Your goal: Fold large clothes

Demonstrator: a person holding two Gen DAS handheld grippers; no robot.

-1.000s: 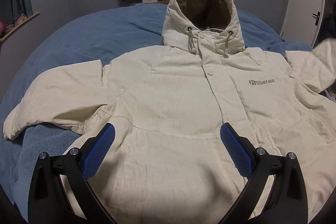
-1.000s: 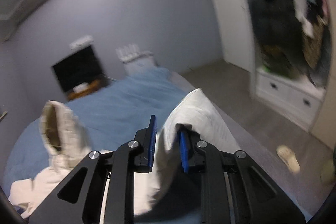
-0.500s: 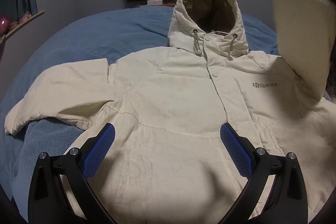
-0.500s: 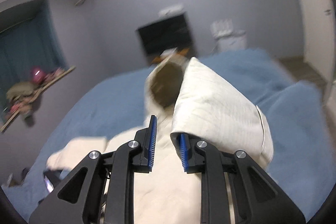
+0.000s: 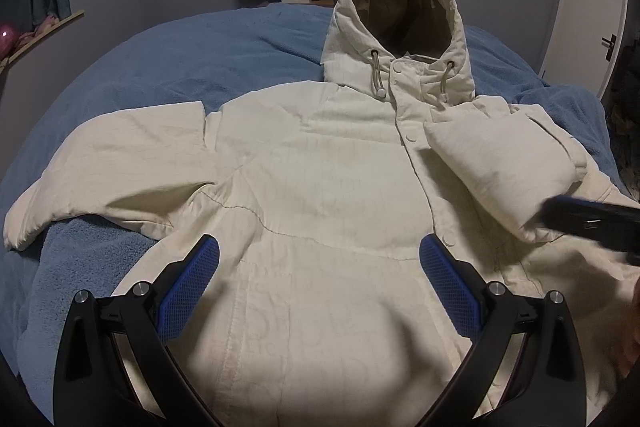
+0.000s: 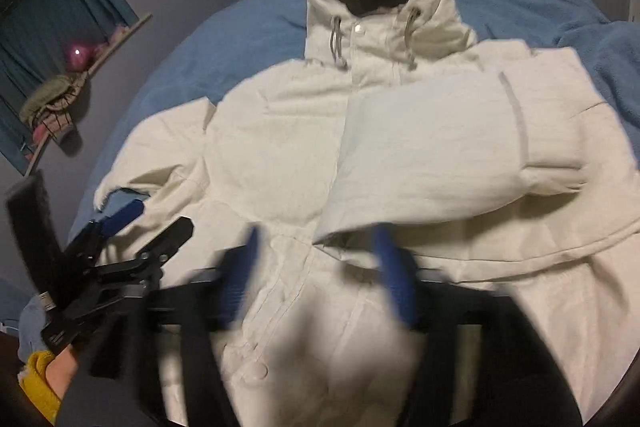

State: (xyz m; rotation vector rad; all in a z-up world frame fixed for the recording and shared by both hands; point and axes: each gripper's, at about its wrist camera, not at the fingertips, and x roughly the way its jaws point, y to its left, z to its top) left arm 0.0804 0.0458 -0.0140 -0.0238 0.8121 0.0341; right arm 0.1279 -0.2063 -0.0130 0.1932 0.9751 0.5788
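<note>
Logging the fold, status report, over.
Both grippers open: left gripper, right gripper. Jacket flat on bed, one sleeve folded across chest. Nothing obstructing.

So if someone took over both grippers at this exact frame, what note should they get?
Left gripper: open, empty, hovering over the lower front of the cream jacket.
Right gripper: motion-blurred, but the jaws stand apart with nothing between them, just below the cuff of the folded sleeve.
Jacket: face up on the blue bed, hood toward the far wall.
Done: one sleeve is laid across the chest.
Left: the other sleeve is spread flat on the blanket and needs folding in; then probably the hood and body.
</note>
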